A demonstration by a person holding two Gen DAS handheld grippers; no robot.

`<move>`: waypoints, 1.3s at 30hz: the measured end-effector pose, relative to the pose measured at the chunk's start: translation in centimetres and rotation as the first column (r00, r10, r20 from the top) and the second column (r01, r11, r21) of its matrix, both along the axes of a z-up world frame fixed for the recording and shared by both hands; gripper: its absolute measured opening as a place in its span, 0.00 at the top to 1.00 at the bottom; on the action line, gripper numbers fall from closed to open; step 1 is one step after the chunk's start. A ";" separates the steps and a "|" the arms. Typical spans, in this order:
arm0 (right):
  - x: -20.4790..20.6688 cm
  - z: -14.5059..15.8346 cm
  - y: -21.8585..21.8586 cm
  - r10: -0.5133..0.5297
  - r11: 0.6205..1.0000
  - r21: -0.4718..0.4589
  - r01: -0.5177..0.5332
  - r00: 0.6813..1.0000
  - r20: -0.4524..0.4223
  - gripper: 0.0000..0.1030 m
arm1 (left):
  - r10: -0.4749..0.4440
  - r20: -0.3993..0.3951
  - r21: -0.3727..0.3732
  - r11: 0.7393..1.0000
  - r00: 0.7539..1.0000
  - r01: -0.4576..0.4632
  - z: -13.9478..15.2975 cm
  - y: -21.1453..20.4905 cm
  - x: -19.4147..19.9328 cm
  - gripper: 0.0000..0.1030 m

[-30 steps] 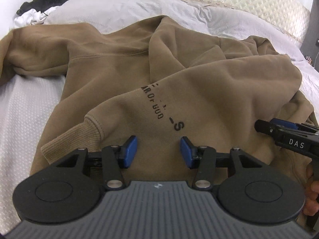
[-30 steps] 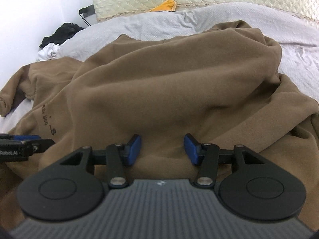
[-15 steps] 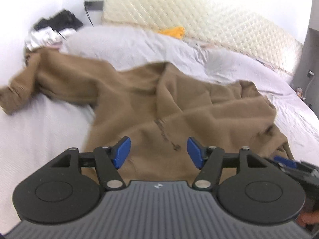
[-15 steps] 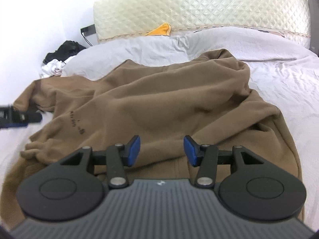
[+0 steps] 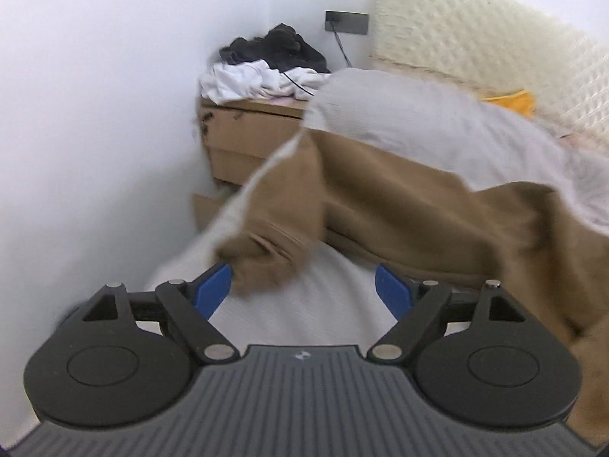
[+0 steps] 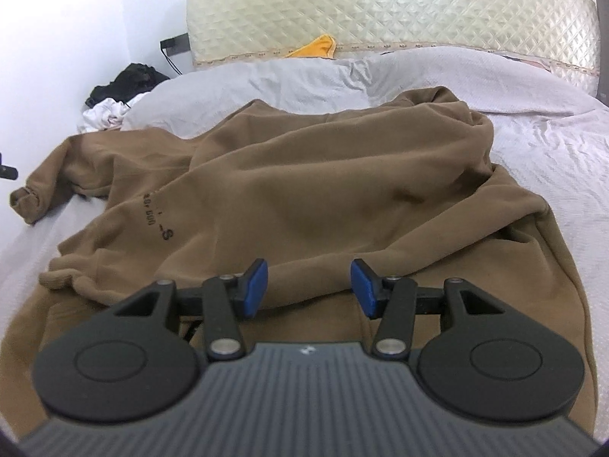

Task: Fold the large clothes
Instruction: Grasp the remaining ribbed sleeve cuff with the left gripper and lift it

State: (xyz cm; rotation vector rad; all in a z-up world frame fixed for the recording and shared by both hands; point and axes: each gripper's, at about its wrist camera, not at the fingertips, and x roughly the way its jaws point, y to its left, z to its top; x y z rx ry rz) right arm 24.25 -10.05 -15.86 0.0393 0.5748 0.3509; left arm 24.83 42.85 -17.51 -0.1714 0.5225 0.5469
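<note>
On the bed (image 6: pixel 552 160), the sweatshirt (image 6: pixel 304 190) sprawls across the middle, one sleeve (image 6: pixel 49 186) stretched toward nine o'clock, its cuff (image 5: pixel 262 255) near the bed's edge. The pillows (image 6: pixel 342 76) lie behind it at twelve o'clock, against the headboard (image 6: pixel 399 11). At ten o'clock, beside the bed, a heap of clothes (image 5: pixel 266 72) sits on stacked boxes (image 5: pixel 243 133) in the corner.

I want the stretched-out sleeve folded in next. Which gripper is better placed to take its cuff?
Left. The left gripper sits right at the sleeve cuff, jaws opening, nothing clamped. The right gripper hovers over the sweatshirt body, far from it.
</note>
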 end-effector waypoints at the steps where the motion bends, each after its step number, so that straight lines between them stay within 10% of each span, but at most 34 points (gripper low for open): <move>1: 0.2 -0.2 0.1 -0.007 1.000 -0.010 0.007 1.000 0.002 0.50 | -0.003 -0.003 0.015 1.000 1.000 0.003 -0.2 1.2 0.4 0.16; 16: 4.3 -1.4 2.8 -0.085 0.994 -0.074 0.081 0.995 -0.045 0.48 | -0.106 -0.105 0.155 0.980 0.989 0.122 -6.6 7.4 9.4 0.13; 21: 4.5 -2.3 4.2 -0.060 0.991 -0.122 0.054 0.997 -0.043 0.48 | -0.113 -0.107 0.106 0.987 0.988 0.125 -6.0 8.4 9.3 0.71; 39: 2.0 1.4 1.3 0.046 0.998 0.042 -0.044 0.998 -0.052 0.49 | -0.223 0.084 0.014 0.975 0.971 0.222 19.7 -1.0 -0.5 0.85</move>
